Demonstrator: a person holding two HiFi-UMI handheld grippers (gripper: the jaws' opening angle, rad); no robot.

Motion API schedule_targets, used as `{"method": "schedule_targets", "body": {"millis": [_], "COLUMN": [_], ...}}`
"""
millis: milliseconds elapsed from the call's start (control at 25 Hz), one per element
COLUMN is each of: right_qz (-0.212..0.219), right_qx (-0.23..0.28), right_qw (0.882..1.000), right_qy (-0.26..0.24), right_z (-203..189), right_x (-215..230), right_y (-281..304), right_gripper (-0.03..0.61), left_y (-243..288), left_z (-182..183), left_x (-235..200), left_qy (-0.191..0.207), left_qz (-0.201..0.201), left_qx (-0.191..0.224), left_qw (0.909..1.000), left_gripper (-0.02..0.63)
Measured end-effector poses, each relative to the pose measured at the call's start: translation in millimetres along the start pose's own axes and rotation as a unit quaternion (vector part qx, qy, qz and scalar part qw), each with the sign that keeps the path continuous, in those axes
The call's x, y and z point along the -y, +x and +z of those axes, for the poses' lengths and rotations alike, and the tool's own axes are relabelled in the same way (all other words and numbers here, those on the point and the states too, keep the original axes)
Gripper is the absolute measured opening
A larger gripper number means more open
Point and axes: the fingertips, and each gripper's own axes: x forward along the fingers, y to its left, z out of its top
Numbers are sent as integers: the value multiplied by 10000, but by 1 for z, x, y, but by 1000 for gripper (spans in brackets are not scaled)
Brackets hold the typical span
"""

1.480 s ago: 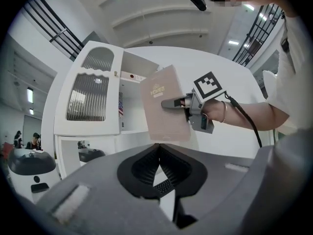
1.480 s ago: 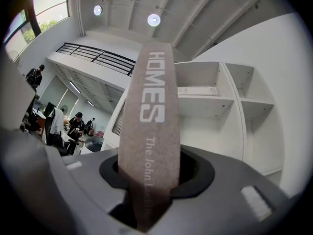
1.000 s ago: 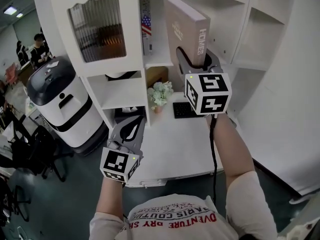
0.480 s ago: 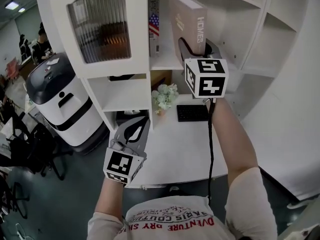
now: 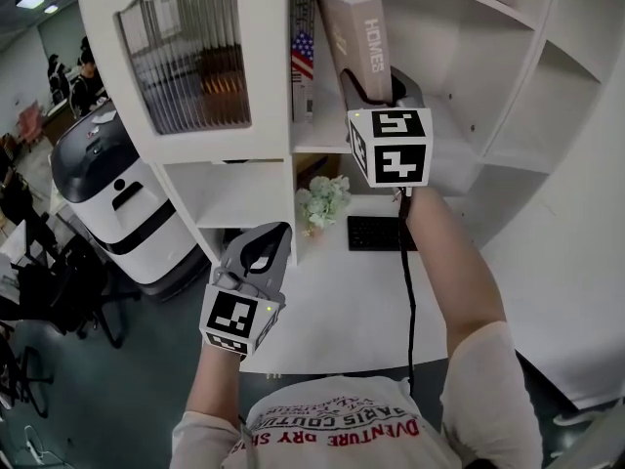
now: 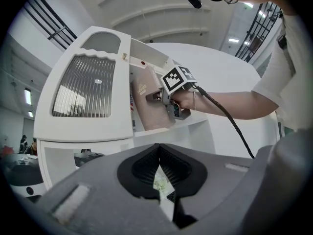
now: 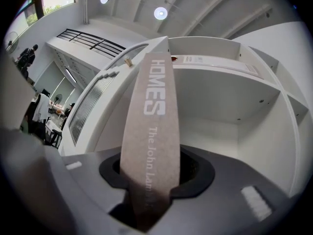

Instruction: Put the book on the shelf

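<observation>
- Well, the shelf (image 5: 271,66) fills the top of my head view. I judge that its open upper bay, right of the glass door (image 5: 186,62), is the target, since a flag-spined volume (image 5: 305,57) already stands there.
- Below it the desk (image 5: 332,301) carries a keyboard (image 5: 376,233) and flowers (image 5: 322,201), neither in my way.
- At the bay's mouth is the book (image 5: 356,32), upright with its spine toward me, just right of that volume. I keep it upright so it can slide in alongside.
- My right gripper (image 5: 381,84) is clenched on the lower spine, one jaw on each cover, so the top is free to go in first.
- My left gripper (image 5: 276,234) waits low over the desk edge, jaws pressed together on nothing; I judge it is simply parked.
- From the right gripper view I get the spine lettering and the bare bay behind, but no neighbouring volume.
- From the left gripper view I get the cover side-on, its bottom edge near the bay's board; whether they touch I cannot tell.
</observation>
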Motion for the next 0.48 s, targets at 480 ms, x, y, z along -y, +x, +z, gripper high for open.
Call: {"method": "schedule_targets", "body": {"millis": [480], "right_qz": [11], "right_qx": [-10], "right_qw": [10000], "right_qy": [-48], "right_z": [-11], "right_x": [8], "right_y": [38], "right_gripper": [176], "left_y": [39], "left_z": [-4], "left_x": [-10], "left_qy": [-136], "left_qz": [35], "left_qx": [13], "left_qw": [9999], "left_gripper": [6]}}
